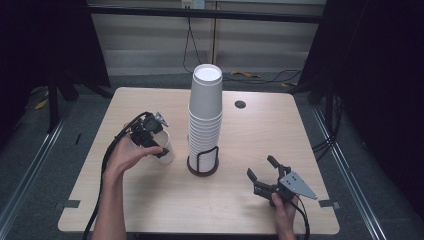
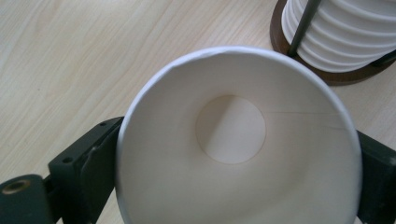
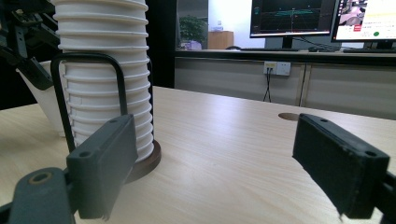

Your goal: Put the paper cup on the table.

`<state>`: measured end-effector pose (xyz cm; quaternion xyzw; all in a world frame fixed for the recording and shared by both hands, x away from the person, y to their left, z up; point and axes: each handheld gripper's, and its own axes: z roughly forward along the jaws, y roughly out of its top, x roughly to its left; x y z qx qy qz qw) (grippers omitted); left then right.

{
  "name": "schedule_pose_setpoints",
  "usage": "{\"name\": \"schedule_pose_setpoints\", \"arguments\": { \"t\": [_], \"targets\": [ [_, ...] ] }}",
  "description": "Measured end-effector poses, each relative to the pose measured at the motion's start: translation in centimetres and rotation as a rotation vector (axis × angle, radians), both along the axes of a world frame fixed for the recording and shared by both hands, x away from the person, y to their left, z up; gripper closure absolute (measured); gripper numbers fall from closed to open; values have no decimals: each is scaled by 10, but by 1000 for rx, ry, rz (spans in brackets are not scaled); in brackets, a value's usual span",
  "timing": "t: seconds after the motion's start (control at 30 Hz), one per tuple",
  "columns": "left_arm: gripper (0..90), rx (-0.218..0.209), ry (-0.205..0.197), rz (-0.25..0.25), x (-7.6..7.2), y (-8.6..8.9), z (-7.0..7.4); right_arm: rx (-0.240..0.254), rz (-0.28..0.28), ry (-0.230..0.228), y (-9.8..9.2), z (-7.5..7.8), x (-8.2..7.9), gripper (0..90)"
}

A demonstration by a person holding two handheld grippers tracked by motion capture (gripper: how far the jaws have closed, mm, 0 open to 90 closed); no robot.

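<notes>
A tall stack of white paper cups point(image 1: 205, 117) stands upside down in a dark round holder point(image 1: 202, 167) with a black wire loop, at the middle of the wooden table point(image 1: 250, 135). My left gripper point(image 1: 150, 137) is shut on a single white paper cup point(image 1: 166, 148) to the left of the stack; in the left gripper view I look into the cup's mouth point(image 2: 233, 154), with a black jaw pressed on each side. My right gripper point(image 1: 263, 171) is open and empty, low over the table right of the holder. In the right gripper view the stack point(image 3: 105, 70) rises at left.
A round cable hole point(image 1: 240, 104) sits in the table behind the stack. Black frame posts and cables stand on the floor beyond the far edge. In the right gripper view a counter with monitors point(image 3: 292, 18) lies in the background.
</notes>
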<state>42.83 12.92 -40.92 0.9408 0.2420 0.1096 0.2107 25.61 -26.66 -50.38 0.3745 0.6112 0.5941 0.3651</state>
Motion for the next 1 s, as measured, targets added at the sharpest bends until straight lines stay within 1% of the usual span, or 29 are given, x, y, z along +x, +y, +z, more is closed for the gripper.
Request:
{"name": "schedule_pose_setpoints", "arguments": {
  "t": [0.07, 0.1, 0.13, 0.23, 0.33, 0.37, 0.43, 0.57, 0.6, 0.63, 0.67, 0.7, 0.73, 0.83, 0.9, 1.0],
  "targets": [
    [57, -15, -11, 2, 1, -2, -2, 1, -1, 1, 0, 0, 0, 136],
    [56, -14, -17, -9, 2, -3, -3, 0, 0, 1, 0, 0, 0, 137],
    [54, -20, -24, -6, 2, -3, -4, 1, 1, 0, 0, 0, 0, 136],
    [49, -54, -39, -15, 1, -5, -9, 0, -1, -1, 0, 0, 0, 137],
    [44, -84, -31, 0, 1, -5, -13, 0, -1, 0, 0, 0, 0, 136],
    [43, -86, -36, -1, 1, -5, -14, 0, 0, 1, 0, 0, 0, 136],
    [42, -108, -42, 9, 1, -4, -17, -1, 0, -1, 0, 0, 0, 136],
    [40, -138, -32, 16, 0, -3, -20, 0, 0, -1, 0, 0, 0, 136],
    [40, -134, -45, 11, 0, -3, -20, 1, 0, 0, 0, 0, 0, 136],
    [40, -145, -42, 24, -1, -3, -22, 0, -1, 0, 0, 0, 0, 136],
    [39, -145, -37, 23, 0, -2, -23, 0, -2, 1, 0, 0, 0, 136],
    [40, -146, -47, 25, -1, -2, -25, 0, -2, 1, 0, 0, 0, 136],
    [46, -139, -49, 28, -2, -2, -26, 0, -2, 0, 0, 0, 0, 136],
    [51, -182, -61, 30, -3, 1, -29, -1, -1, 0, 0, 0, 0, 136],
    [51, -192, -64, 28, -4, 3, -31, -1, 0, -2, 0, 0, 0, 136],
    [58, -227, -69, 37, -5, 6, -33, -1, -1, -1, 0, 0, 0, 136]
  ]
}}
